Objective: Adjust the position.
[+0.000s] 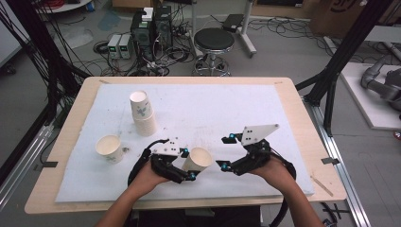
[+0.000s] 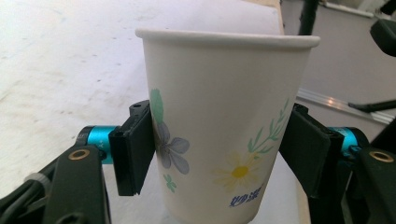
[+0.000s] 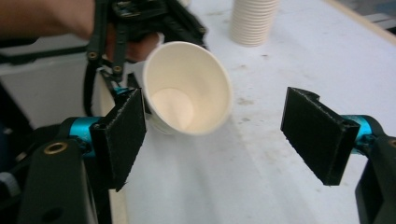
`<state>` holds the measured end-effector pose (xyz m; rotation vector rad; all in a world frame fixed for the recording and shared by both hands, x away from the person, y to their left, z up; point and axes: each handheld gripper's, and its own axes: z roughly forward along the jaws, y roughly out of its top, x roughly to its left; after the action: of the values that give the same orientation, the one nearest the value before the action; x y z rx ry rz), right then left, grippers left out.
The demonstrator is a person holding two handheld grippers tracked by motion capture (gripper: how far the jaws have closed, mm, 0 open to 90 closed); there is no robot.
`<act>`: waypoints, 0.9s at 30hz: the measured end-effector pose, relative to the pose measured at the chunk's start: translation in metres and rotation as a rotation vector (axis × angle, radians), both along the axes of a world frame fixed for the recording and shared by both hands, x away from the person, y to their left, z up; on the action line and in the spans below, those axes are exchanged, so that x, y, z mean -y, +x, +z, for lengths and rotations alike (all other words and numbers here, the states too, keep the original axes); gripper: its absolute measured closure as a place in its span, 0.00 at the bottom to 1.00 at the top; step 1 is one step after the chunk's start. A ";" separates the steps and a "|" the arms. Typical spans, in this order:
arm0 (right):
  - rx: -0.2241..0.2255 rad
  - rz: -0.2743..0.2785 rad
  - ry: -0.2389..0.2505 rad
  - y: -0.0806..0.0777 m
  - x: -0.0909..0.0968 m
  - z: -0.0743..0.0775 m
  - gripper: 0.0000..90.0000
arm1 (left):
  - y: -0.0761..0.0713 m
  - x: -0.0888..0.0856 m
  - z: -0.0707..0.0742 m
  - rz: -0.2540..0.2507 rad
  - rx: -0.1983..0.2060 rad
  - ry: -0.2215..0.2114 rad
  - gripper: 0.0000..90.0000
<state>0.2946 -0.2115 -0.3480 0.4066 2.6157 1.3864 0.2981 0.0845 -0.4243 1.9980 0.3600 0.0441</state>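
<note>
A: Status? The left gripper (image 1: 188, 164) clamps a flowered paper cup (image 1: 197, 159) at the table's six o'clock — tilted, off the stack (image 1: 143, 113).

B: The right gripper (image 1: 226, 151) is wide, empty; placing remains.

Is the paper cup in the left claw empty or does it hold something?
Empty. The right gripper view looks straight into the tipped paper cup held by the left claw, showing its bare bottom.

The place is a robotics lab: behind the padded table (image 1: 71, 123) stand computer towers (image 1: 151, 27) amid tangled floor cables (image 1: 118, 61), a round stool (image 1: 214, 40), black aluminium framing (image 1: 340, 61) and a grey robot arm (image 1: 380, 82).
</note>
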 end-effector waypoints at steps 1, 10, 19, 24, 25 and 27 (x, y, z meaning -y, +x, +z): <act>0.005 -0.022 0.012 0.000 0.003 -0.002 0.25 | 0.000 -0.004 -0.002 0.018 -0.001 -0.018 0.34; 0.052 -0.204 0.061 -0.006 0.027 -0.025 0.25 | 0.000 -0.025 -0.005 0.115 0.044 -0.104 0.34; 0.025 -0.346 0.091 -0.009 0.055 -0.056 0.26 | -0.002 -0.036 -0.004 0.167 0.066 -0.151 0.34; 0.041 -0.397 0.076 -0.009 0.066 -0.065 0.26 | -0.003 -0.043 -0.004 0.229 0.106 -0.199 0.34; 0.045 -0.408 0.071 -0.009 0.067 -0.066 0.26 | -0.004 -0.045 -0.004 0.236 0.114 -0.208 0.34; 0.057 -0.418 0.069 -0.009 0.068 -0.067 0.27 | -0.005 -0.047 -0.004 0.254 0.126 -0.225 0.34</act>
<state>0.2852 -0.2797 -0.4147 0.8509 2.2666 1.3196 0.2936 0.1311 -0.4284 1.7089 0.5127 0.2767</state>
